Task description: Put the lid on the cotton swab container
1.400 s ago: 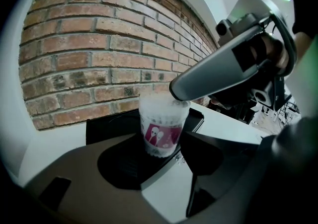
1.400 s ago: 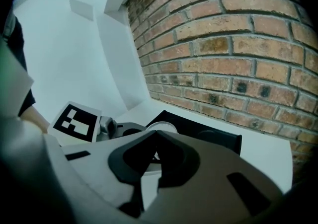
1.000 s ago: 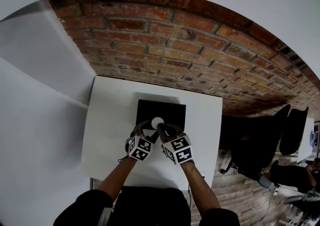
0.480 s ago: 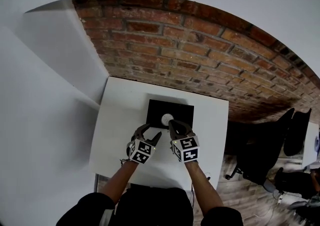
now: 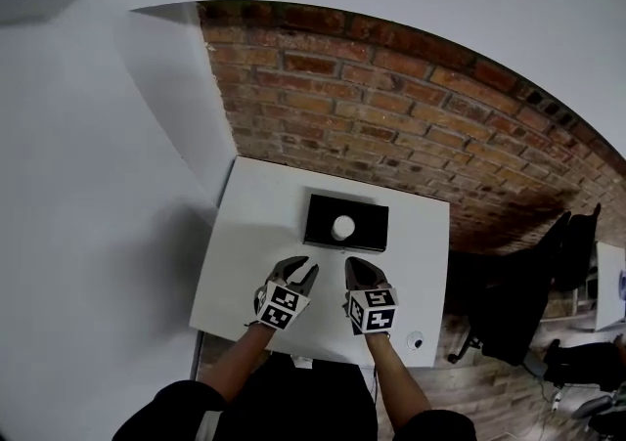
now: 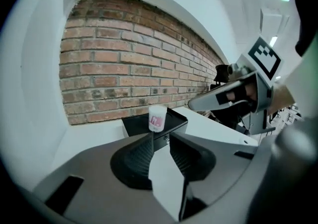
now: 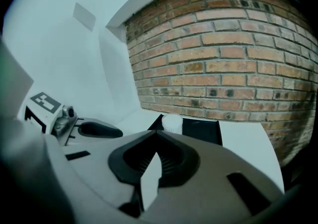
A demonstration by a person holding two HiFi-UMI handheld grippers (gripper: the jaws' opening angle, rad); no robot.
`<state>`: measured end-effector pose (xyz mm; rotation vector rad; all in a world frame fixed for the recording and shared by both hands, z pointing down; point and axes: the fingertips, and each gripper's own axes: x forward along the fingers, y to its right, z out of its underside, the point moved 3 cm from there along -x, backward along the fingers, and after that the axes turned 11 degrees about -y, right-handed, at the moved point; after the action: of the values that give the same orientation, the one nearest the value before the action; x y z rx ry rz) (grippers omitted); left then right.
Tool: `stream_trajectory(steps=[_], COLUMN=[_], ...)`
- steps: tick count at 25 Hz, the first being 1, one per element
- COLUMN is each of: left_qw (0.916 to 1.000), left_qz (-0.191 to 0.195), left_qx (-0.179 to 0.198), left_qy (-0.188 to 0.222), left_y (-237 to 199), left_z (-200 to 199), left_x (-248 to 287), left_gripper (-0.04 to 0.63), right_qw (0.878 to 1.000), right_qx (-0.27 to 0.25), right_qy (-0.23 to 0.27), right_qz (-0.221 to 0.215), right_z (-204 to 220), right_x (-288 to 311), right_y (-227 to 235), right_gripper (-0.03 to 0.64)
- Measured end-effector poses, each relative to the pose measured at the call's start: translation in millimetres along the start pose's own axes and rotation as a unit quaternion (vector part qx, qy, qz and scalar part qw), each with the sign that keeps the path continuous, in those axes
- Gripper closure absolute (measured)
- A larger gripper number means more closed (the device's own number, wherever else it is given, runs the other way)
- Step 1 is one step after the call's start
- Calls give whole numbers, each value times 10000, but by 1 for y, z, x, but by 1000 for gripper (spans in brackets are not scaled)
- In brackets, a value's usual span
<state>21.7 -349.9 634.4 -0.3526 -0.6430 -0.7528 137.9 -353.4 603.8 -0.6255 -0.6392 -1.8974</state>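
The cotton swab container (image 5: 343,227) is a small white cylinder with a pink label (image 6: 157,117) and a white top. It stands upright on a black tray (image 5: 370,224) at the far side of the white table (image 5: 254,234). Both grippers hang short of the tray, apart from the container. My left gripper (image 5: 301,269) has a gap between its jaws, which are closing on nothing (image 6: 159,138). My right gripper (image 5: 354,269) is shut and empty (image 7: 158,137), with the container (image 7: 172,122) straight beyond its tips.
A red brick wall (image 5: 391,116) runs behind the table and a white wall (image 5: 98,185) stands on the left. Dark office chairs (image 5: 518,302) sit on the right. A small round fitting (image 5: 416,339) lies near the table's front right corner.
Both grippers have drawn back from the container toward the table's near edge. The container stays on the tray. The left jaws have narrowed.
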Motion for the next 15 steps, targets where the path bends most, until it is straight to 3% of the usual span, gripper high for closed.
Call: stream_trajectory(steps=[5,8,15], left_qw=[9998,9995,9984], left_qz=[95,117,195], left_qx=[70,78,147], left_qy=[169,293,519], left_y=[13,21,44], left_z=[11,16,26], left_x=[-42,-64,-113], left_gripper=[560,577,581], right_qw=[9997,9985,9974], right_qx=[71,161,264], right_qy=[128,240,351], right_qz=[209,455,567], right_z=[21,33,68], right_x=[-29,-51,-92], right_y=[-36,-51,-88], right_gripper=[595,595,595])
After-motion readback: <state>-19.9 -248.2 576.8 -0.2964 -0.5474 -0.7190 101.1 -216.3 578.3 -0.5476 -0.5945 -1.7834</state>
